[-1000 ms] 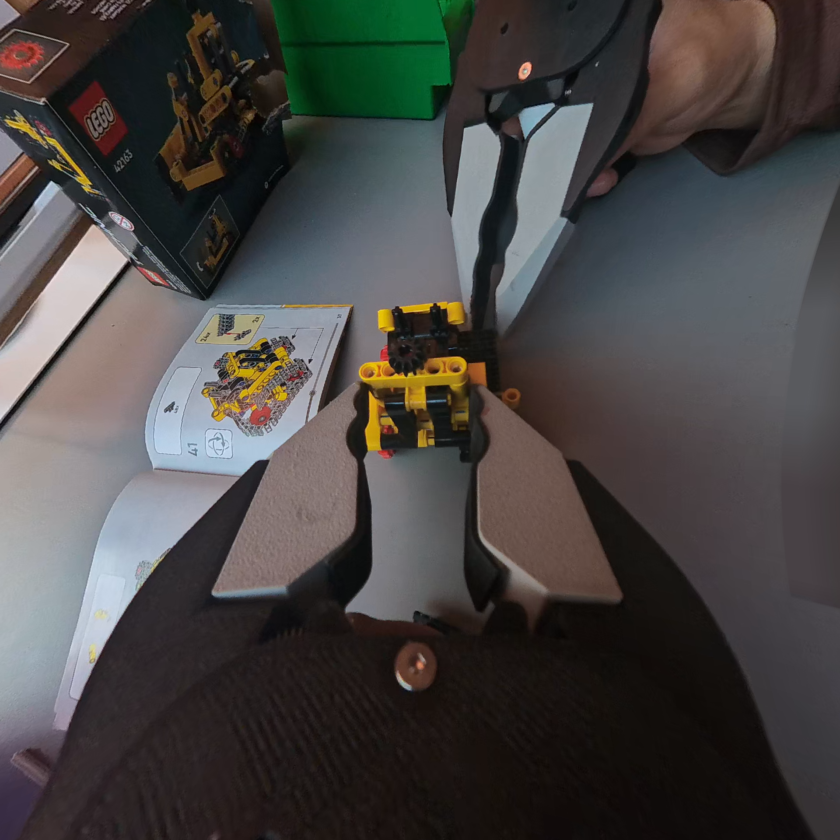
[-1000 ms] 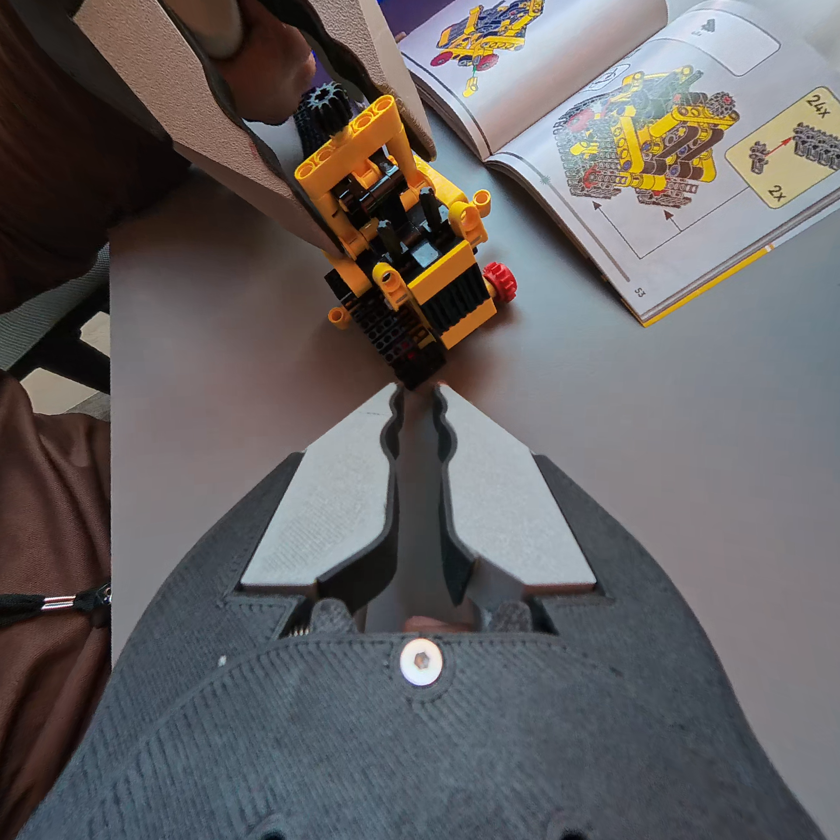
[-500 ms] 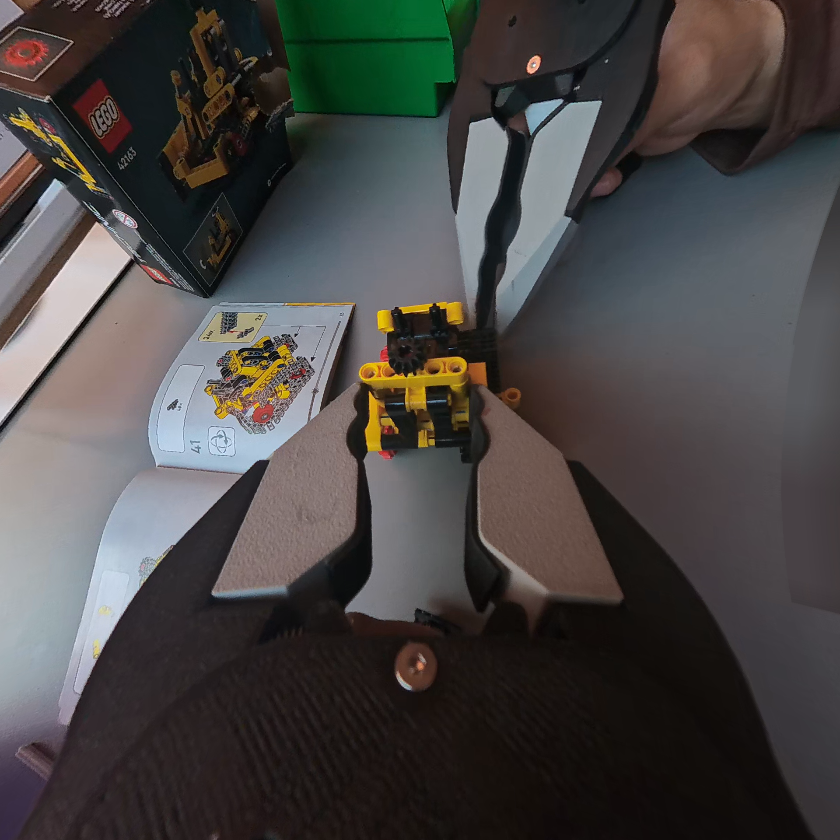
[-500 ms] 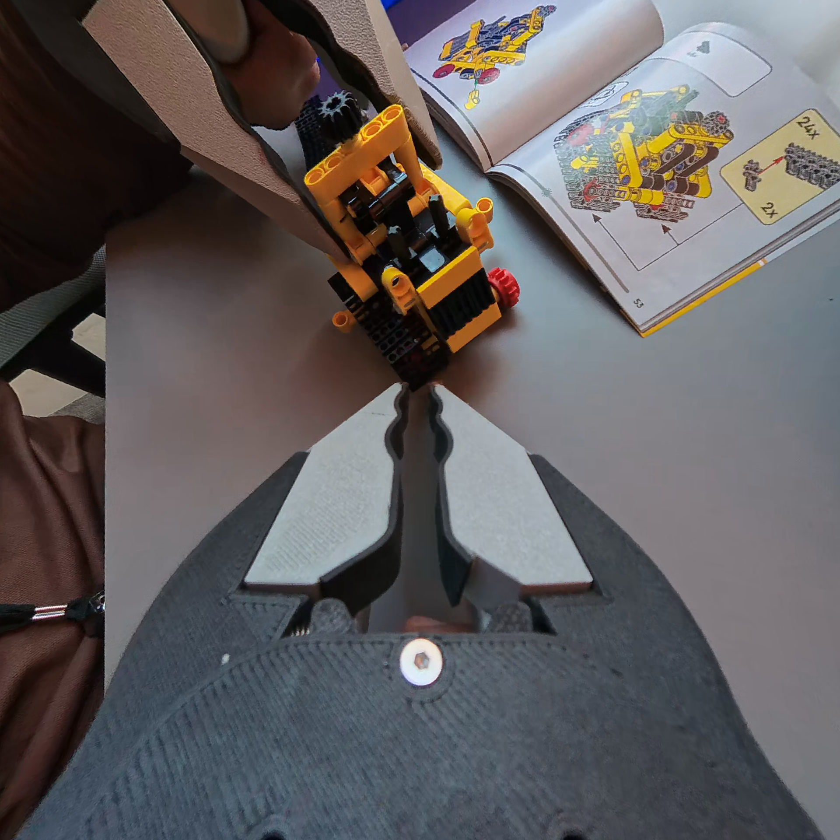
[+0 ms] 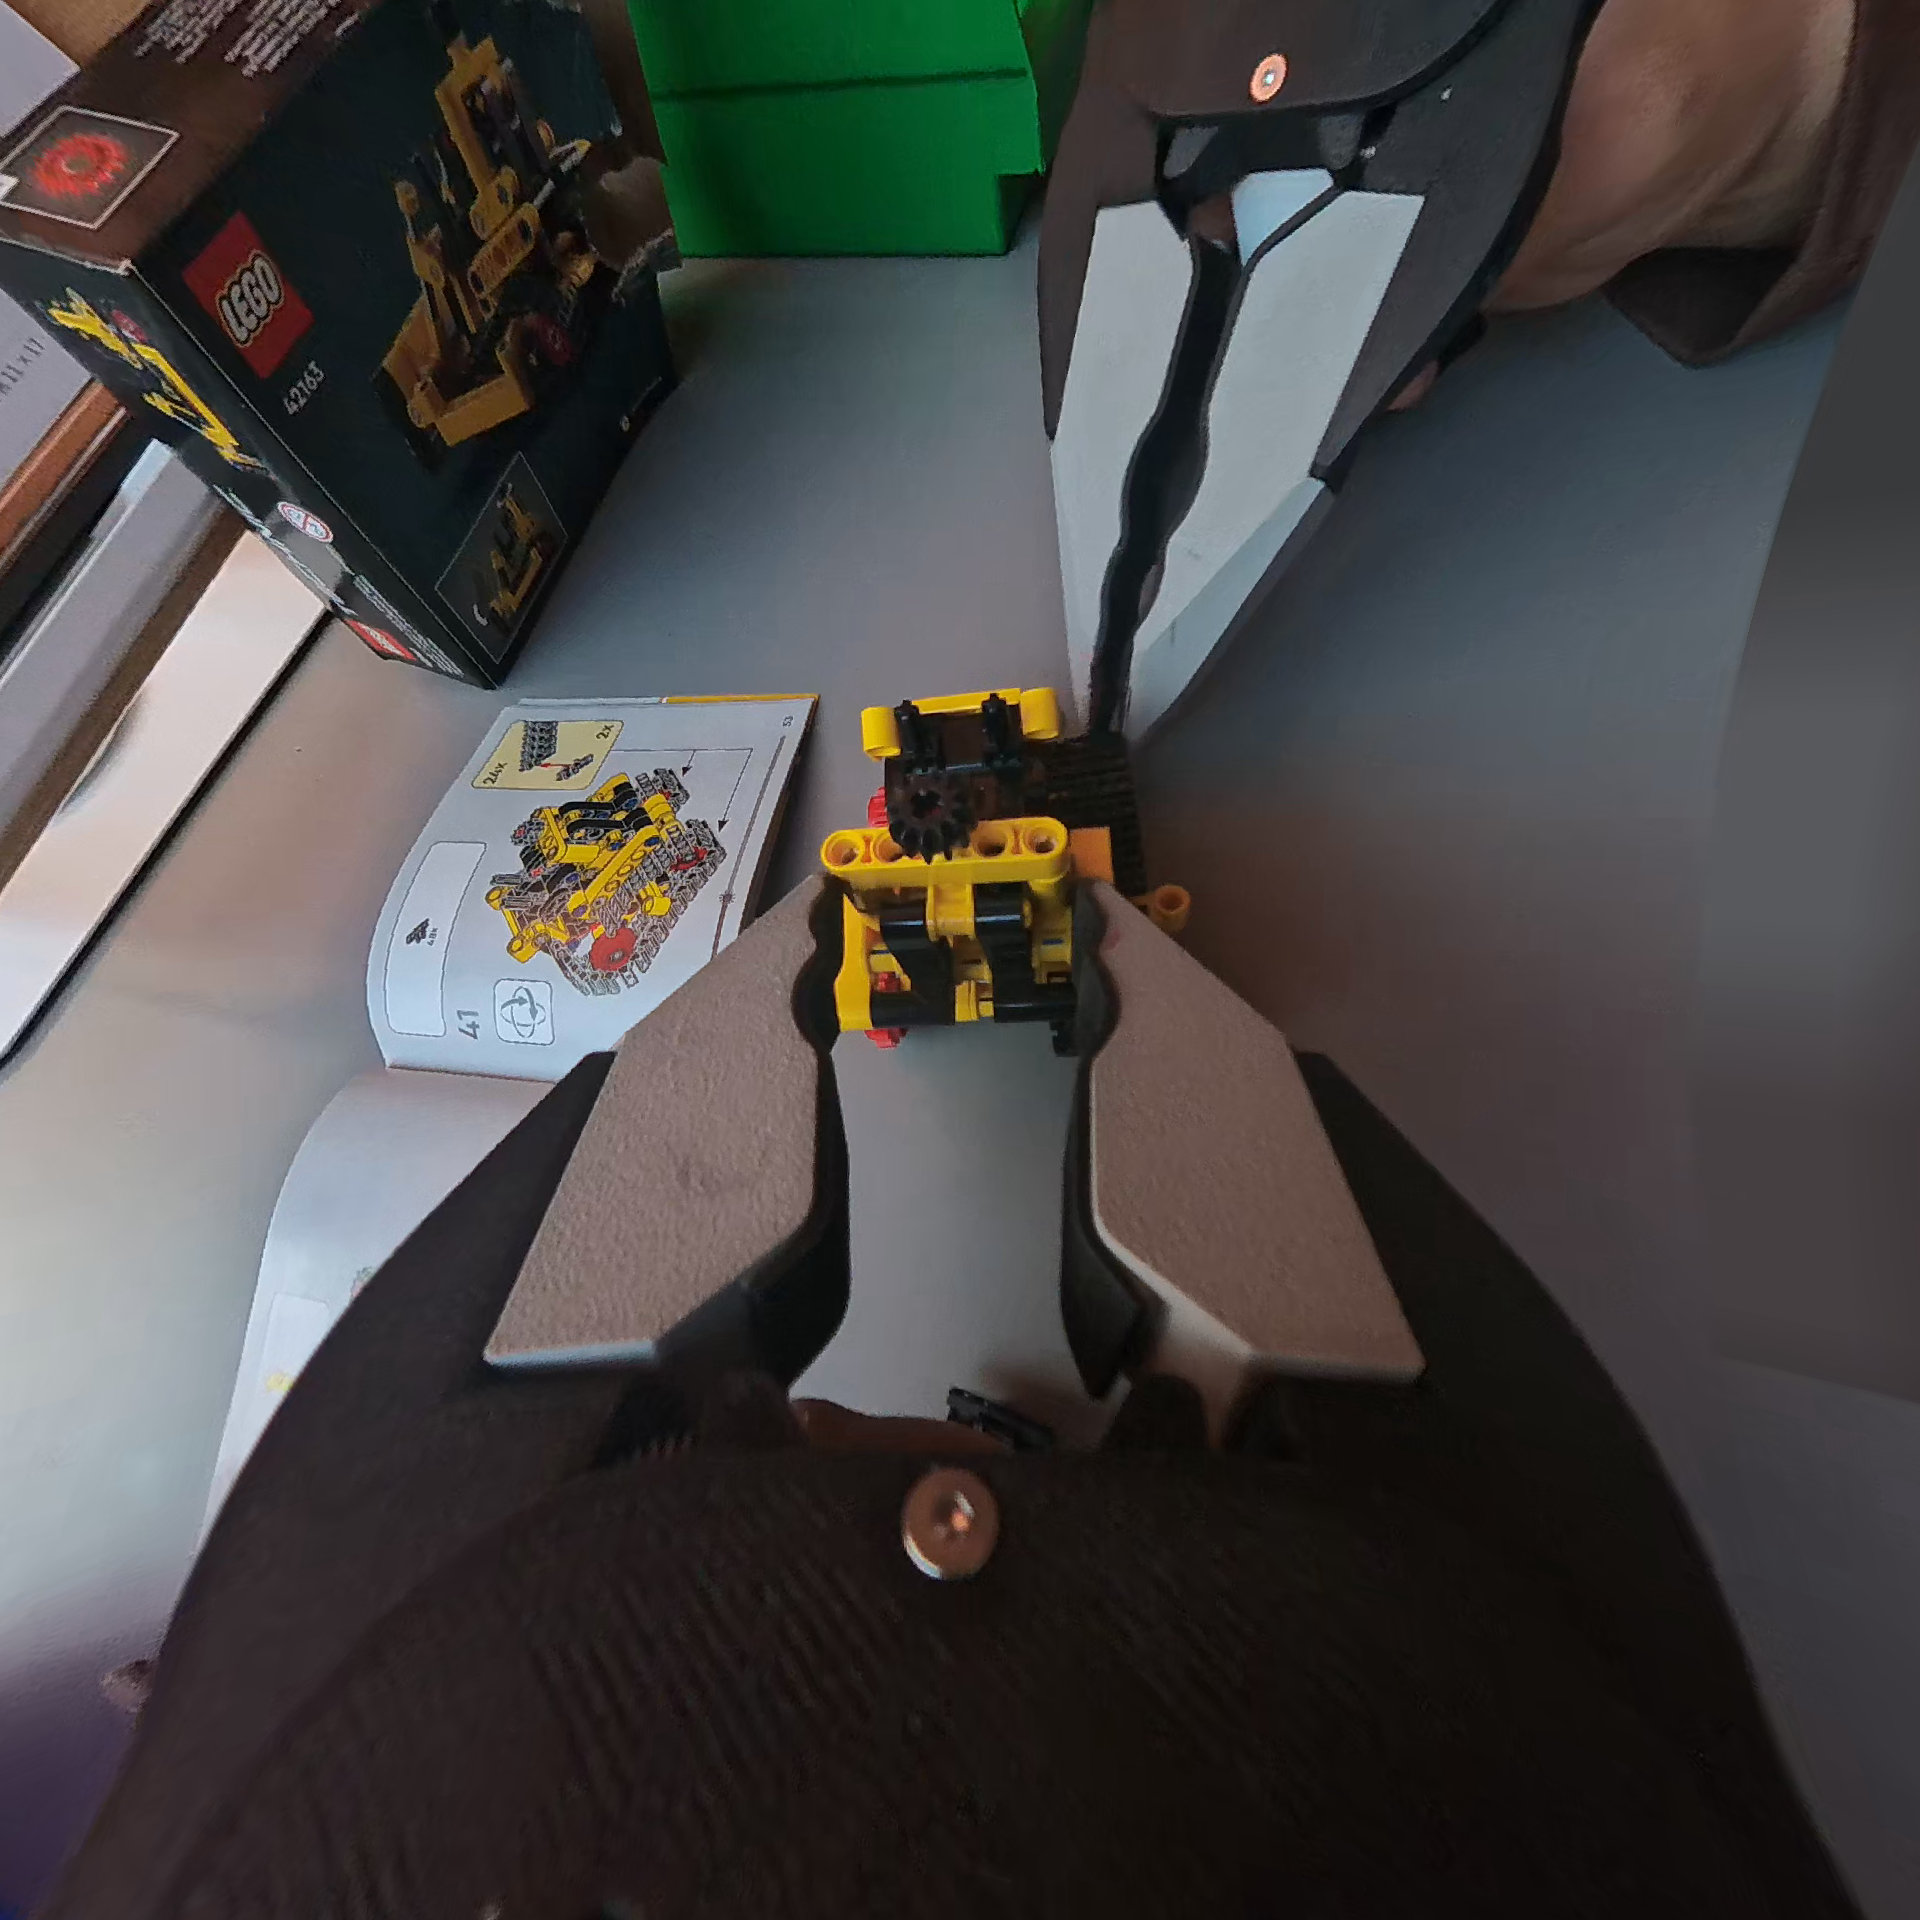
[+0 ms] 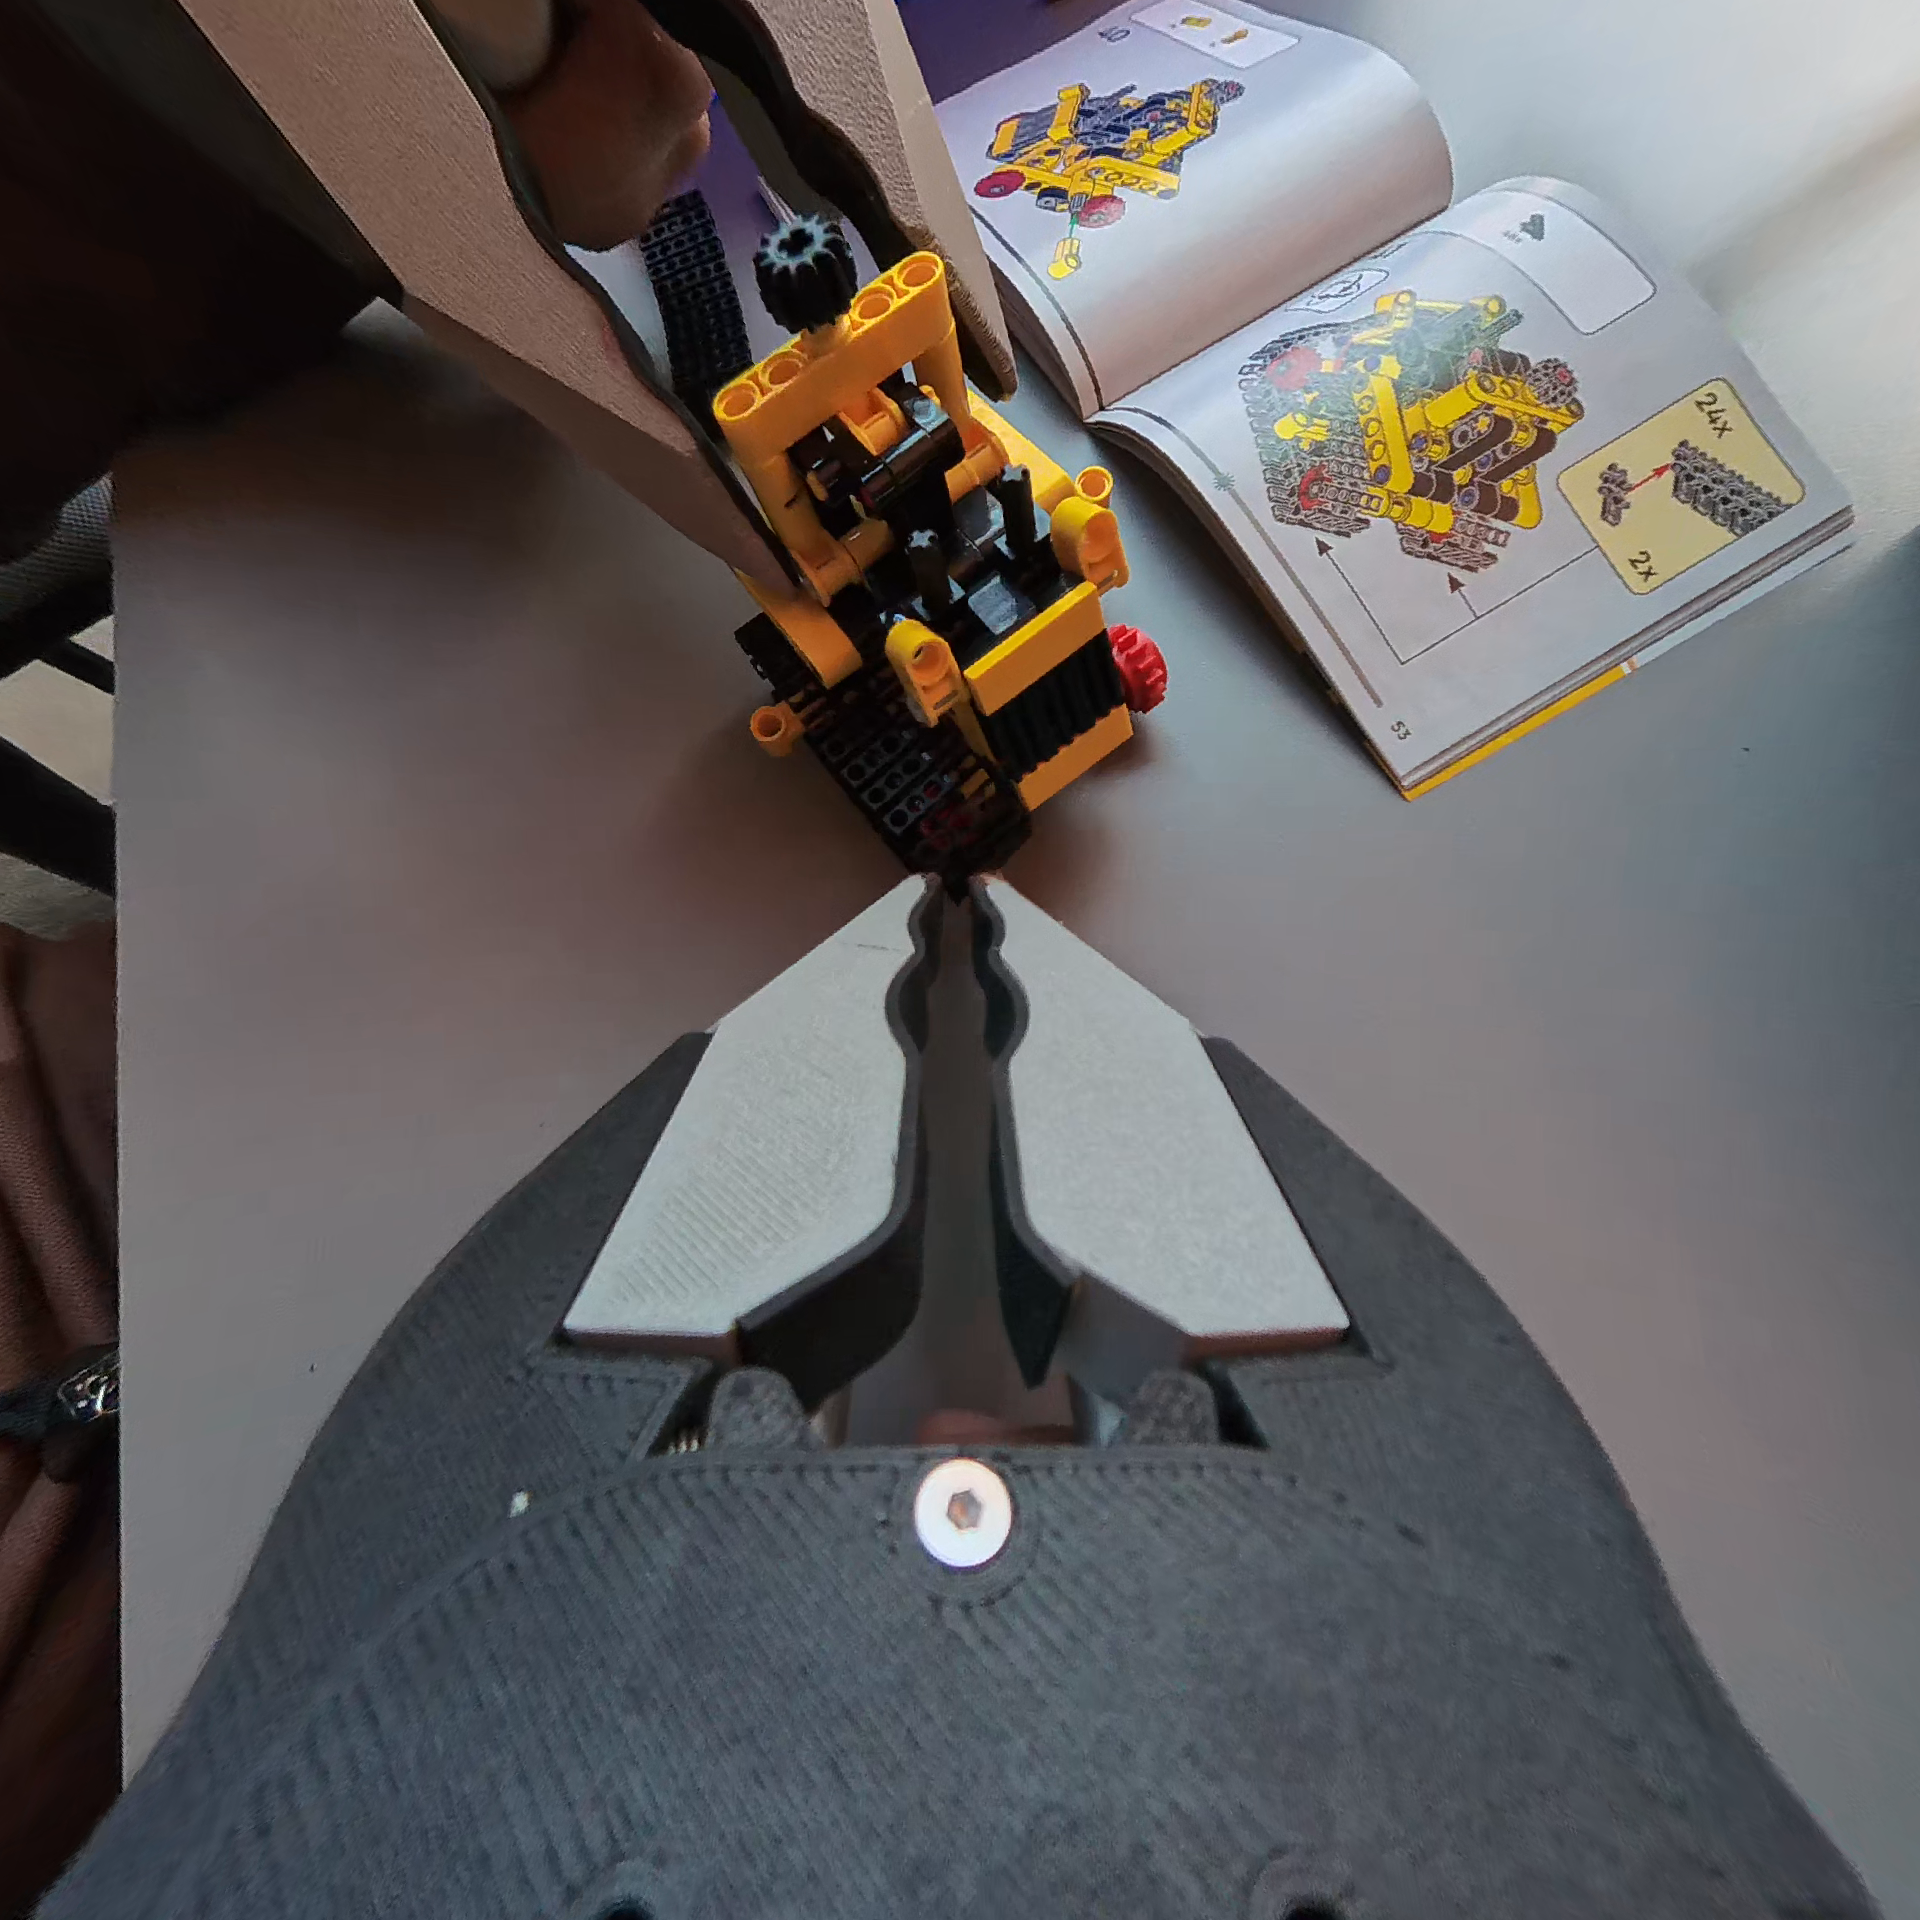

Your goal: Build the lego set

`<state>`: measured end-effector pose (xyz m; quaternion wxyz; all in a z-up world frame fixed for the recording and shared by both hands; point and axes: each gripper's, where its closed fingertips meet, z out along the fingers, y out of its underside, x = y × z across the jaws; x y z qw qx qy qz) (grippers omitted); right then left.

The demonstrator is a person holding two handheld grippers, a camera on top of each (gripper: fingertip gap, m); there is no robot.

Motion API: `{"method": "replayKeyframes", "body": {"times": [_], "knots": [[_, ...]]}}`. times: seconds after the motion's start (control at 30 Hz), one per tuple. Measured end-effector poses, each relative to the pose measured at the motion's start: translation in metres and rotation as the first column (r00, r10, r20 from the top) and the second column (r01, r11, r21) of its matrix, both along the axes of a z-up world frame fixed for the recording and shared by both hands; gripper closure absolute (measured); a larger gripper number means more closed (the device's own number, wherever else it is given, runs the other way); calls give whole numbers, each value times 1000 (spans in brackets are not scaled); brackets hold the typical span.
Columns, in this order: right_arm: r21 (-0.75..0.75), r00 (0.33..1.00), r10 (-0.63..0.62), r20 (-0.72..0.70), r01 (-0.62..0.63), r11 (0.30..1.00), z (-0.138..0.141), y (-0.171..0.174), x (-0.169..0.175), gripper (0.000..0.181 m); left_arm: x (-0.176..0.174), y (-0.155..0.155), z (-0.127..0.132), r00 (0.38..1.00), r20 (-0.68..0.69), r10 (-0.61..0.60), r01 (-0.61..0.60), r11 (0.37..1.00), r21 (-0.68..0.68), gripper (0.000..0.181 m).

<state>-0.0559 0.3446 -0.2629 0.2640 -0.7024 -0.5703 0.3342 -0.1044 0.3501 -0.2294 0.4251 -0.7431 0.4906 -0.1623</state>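
A yellow and black lego bulldozer model (image 5: 951,862) stands on the grey table (image 5: 852,499). My left gripper (image 5: 956,935) is shut on its yellow cab frame, one finger on each side. The model also shows in the right wrist view (image 6: 1049,665), with the left gripper (image 6: 883,473) clamped on it from behind. My right gripper (image 6: 951,888) has its jaws almost together, its tips pinching the end of the model's black track (image 6: 904,779). In the left wrist view the right gripper (image 5: 1112,717) comes down from the far side onto that track (image 5: 1086,779).
An open instruction booklet (image 5: 582,862) lies left of the model, also in the right wrist view (image 6: 1455,468). The dark lego box (image 5: 416,312) stands at the back left, a green box (image 5: 842,125) behind. A hand (image 5: 1683,156) holds the right gripper. The table edge (image 6: 114,935) is close.
The right gripper's jaws have narrowed and its tips have moved forward onto the end of the black track. The left gripper keeps its hold on the model.
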Motion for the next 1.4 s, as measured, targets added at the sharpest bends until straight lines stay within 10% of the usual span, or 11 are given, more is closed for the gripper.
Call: {"method": "replayKeyframes", "body": {"times": [1.4], "knots": [[146, 996, 59, 71, -69, 987, -11, -6, -4, 177, 2, -2, 0, 1000, 12, -11, 11, 1000, -3, 140]]}}
